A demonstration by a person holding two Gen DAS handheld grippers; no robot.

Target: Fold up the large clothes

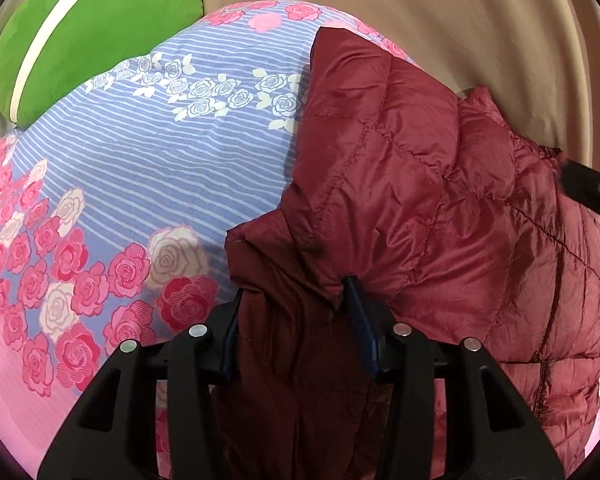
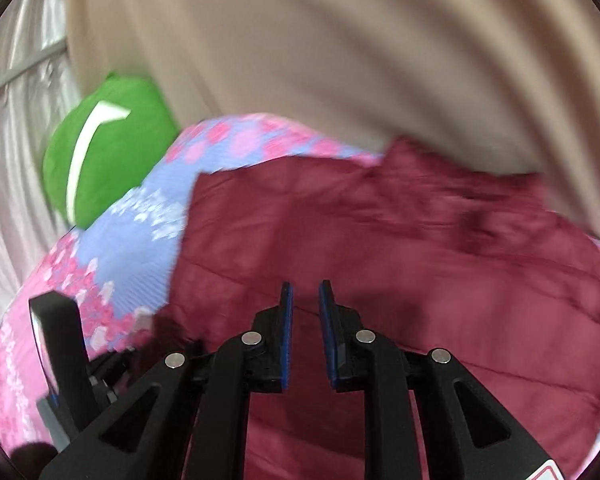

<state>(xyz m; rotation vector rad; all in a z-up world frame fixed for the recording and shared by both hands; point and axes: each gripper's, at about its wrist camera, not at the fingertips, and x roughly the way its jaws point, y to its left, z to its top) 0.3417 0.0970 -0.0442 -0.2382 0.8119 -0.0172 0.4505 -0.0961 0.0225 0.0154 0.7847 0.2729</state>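
Note:
A dark red quilted puffer jacket [image 1: 420,184] lies on a bed with a blue and pink rose-print sheet [image 1: 140,184]. My left gripper [image 1: 296,300] is shut on a bunched dark red part of the jacket at its near edge. In the blurred right wrist view the jacket [image 2: 400,248] spreads under my right gripper [image 2: 305,294], whose blue pads stand a small gap apart above the fabric with nothing between them. The left gripper's black body [image 2: 60,344] shows at the lower left there, and the right gripper's black body [image 1: 588,188] shows at the right edge of the left view.
A green cushion with a white stripe [image 1: 80,40] sits at the far left of the bed, also in the right wrist view [image 2: 104,160]. Beige curtains [image 1: 460,20] hang behind the bed, with a pale shiny curtain [image 2: 16,140] at the left.

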